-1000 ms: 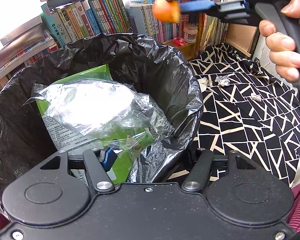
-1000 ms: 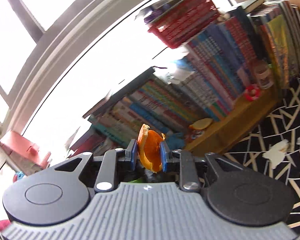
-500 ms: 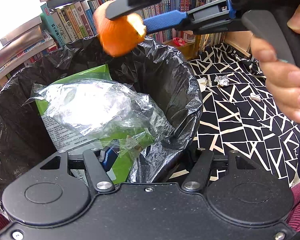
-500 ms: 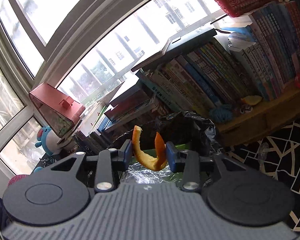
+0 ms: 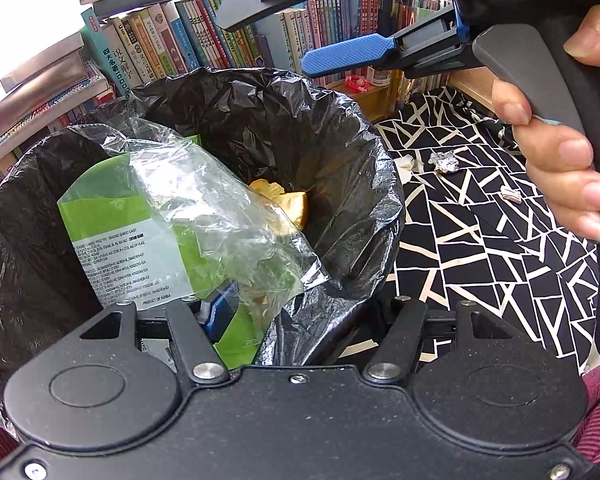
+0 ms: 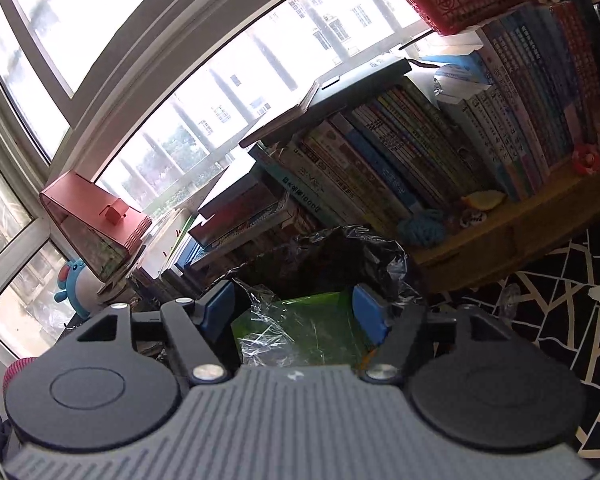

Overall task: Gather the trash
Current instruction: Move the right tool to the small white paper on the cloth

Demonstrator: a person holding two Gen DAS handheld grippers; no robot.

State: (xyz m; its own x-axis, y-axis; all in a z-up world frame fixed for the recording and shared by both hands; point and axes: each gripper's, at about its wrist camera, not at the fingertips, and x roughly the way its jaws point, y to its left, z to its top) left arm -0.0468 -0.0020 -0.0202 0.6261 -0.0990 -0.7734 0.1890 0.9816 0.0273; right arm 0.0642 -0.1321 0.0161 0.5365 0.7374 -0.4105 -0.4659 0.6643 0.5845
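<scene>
Bin [image 5: 380, 184] with black liner at left, books [image 5: 156, 48] shelved behind under a window [image 6: 260, 64]. Left gripper [image 5: 296, 312] pinches the liner rim. Orange peel [image 5: 288, 204] lies inside beside a green packet [image 5: 112, 208]. Right gripper [image 6: 294, 312] above, jaws opening, empty. Patterned cloth [image 5: 480, 264] at right carries foil scrap [image 5: 444, 161].

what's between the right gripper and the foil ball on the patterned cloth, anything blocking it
Nothing visible blocks it. The right gripper, jaws opening and empty, hangs over the black-lined bin. The crumpled foil ball lies beyond the bin's rim on the patterned cloth, with only a white paper scrap beside it.
</scene>
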